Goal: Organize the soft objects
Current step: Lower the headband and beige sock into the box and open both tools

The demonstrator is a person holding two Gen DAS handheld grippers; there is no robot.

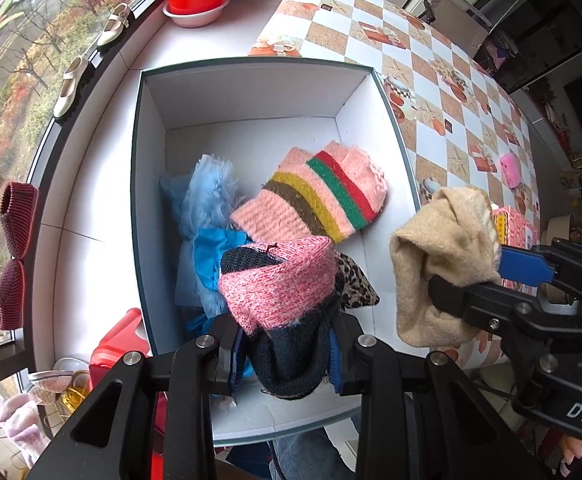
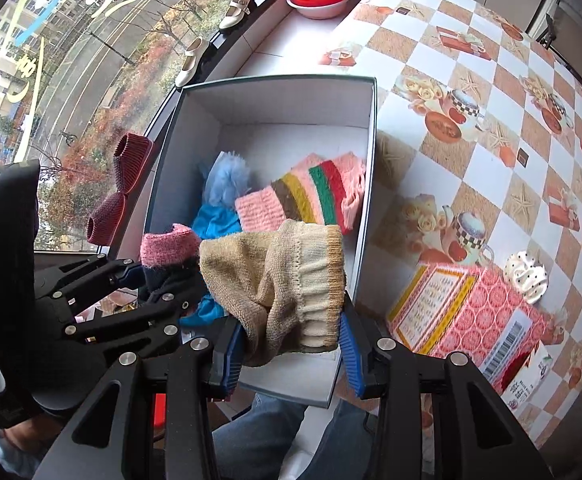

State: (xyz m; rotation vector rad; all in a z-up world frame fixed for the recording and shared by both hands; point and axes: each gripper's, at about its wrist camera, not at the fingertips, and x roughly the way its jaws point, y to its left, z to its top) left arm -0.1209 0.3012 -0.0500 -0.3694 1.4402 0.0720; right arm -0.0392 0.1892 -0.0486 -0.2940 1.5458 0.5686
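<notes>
Left wrist view shows maroon knit slippers (image 1: 13,256) on the window ledge at far left, then the white box (image 1: 251,92) holding a blue fluffy piece (image 1: 211,192) and a striped pink knit (image 1: 323,192). Near its front, the left gripper (image 1: 287,356) is clenched on a pink-and-black sock (image 1: 283,280); something leopard-patterned (image 1: 357,280), perhaps another sock, peeks behind it. Right of that, over the box's edge, the right gripper (image 2: 291,348) grasps a beige sock (image 2: 283,276), with the checkered tablecloth (image 1: 431,60) further right.
</notes>
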